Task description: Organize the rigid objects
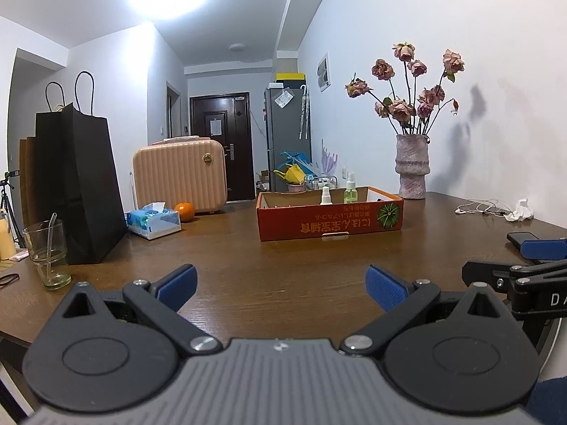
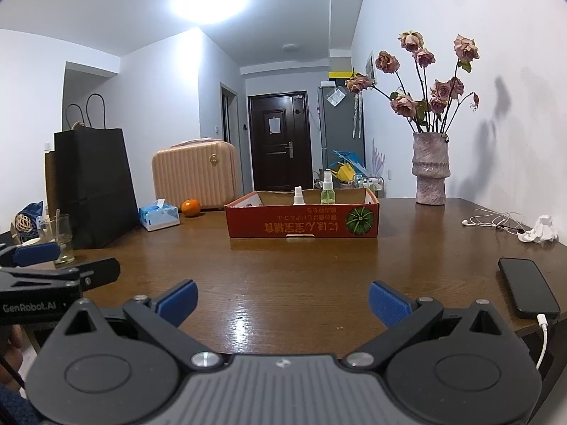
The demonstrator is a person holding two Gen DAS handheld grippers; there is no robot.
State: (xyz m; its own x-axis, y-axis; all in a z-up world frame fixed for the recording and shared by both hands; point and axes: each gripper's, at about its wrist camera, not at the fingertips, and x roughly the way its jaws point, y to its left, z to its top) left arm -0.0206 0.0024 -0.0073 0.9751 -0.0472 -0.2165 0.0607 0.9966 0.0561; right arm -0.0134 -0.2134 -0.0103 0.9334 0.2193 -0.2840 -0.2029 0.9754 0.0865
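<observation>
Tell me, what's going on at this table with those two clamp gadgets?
A person holds two grippers over a wooden table, tidying up. Both the left gripper and the right gripper are open and empty, touching nothing. Ahead sits a red box with two spray bottles standing in it. An orange, tissue box, glass and phone lie loose around it.

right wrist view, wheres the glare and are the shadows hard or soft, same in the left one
Right wrist view: ceiling light blown out white, its glare streaks the table between the open right gripper; vase flowers cast soft grey wall shadows. Left wrist view: same blown-out light, same soft shadows, weaker table sheen ahead of the open left gripper; fisheye bends the edges.
</observation>
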